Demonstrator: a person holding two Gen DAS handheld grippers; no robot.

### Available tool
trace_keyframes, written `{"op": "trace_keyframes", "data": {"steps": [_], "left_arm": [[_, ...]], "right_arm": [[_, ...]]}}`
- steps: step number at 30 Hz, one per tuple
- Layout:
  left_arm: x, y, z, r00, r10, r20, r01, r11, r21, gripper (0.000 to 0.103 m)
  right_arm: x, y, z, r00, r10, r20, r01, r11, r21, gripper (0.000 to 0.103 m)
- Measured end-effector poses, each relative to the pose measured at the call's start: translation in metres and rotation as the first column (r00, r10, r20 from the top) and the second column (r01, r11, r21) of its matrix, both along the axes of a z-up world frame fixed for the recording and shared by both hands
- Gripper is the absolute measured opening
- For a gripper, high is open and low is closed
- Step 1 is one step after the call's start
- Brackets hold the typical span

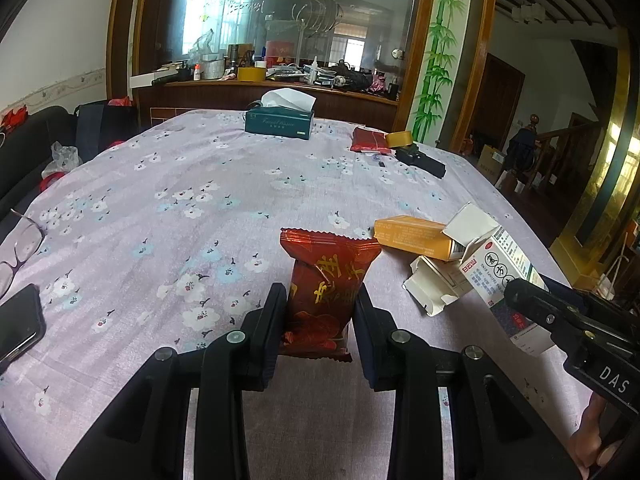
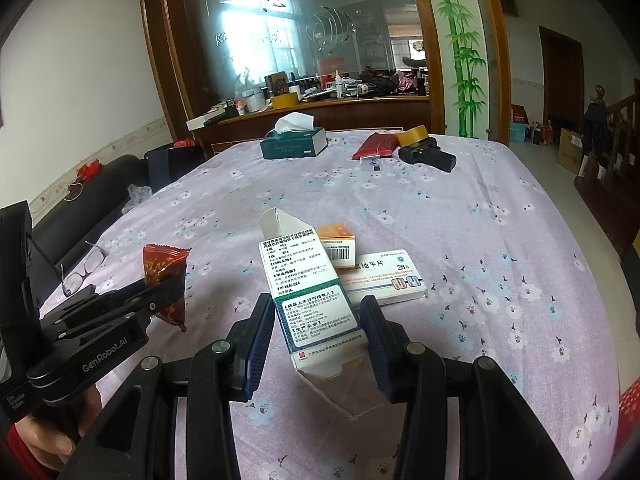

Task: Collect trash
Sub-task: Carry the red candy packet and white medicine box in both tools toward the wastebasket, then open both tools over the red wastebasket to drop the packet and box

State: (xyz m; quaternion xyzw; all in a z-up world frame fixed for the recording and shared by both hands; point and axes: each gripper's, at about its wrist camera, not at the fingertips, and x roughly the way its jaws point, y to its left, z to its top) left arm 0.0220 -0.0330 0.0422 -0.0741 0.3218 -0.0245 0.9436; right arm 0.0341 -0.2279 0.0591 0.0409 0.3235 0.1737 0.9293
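Observation:
My left gripper (image 1: 320, 312) is shut on a red snack wrapper (image 1: 326, 280) and holds it upright above the flowered tablecloth; the wrapper also shows in the right wrist view (image 2: 166, 276). My right gripper (image 2: 318, 320) is shut on an opened white and green medicine box (image 2: 308, 292), tilted with its flaps open; this box also shows in the left wrist view (image 1: 502, 276). An orange box (image 1: 414, 236) and a flat white box (image 2: 384, 276) lie on the table just beyond.
A green tissue box (image 1: 280, 120), a red packet (image 1: 368, 140), a yellow tape roll (image 1: 399, 139) and a black device (image 1: 424, 160) lie at the far end. Glasses (image 1: 20, 248) and a phone (image 1: 18, 324) lie at the left edge. A cluttered wooden counter (image 1: 280, 88) stands behind.

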Motion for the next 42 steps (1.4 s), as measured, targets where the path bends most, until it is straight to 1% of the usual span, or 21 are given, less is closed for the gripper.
{"op": "trace_keyframes", "data": {"steps": [9,15,23,29,35,42], "left_arm": [[0.000,0.000,0.001,1.000,0.004,0.002,-0.004,1.000,0.006,0.031],[-0.001,-0.003,0.003,1.000,0.009,0.021,-0.010,1.000,0.028,0.031],[-0.004,-0.003,0.004,0.999,0.011,0.037,-0.012,0.999,0.030,0.031],[-0.007,-0.006,0.006,0.999,0.003,0.052,-0.005,0.999,0.038,0.031],[-0.007,-0.011,0.007,0.998,-0.005,0.058,0.002,0.999,0.049,0.031],[-0.017,-0.026,0.011,0.997,-0.018,0.071,0.010,0.994,0.106,0.031]], "right_arm": [[0.001,-0.003,-0.001,1.000,-0.014,-0.003,0.014,1.000,0.006,0.048],[0.005,-0.007,-0.002,0.999,-0.038,-0.005,0.038,0.999,0.009,0.048],[0.005,-0.015,0.001,0.997,-0.072,-0.017,0.072,0.997,0.037,0.048],[-0.013,-0.029,0.008,0.995,-0.090,-0.035,0.093,0.992,0.087,0.048],[-0.038,-0.049,0.015,0.992,-0.120,-0.038,0.123,0.987,0.108,0.048],[-0.069,-0.081,0.020,0.985,-0.166,-0.042,0.170,0.976,0.133,0.048]]}}
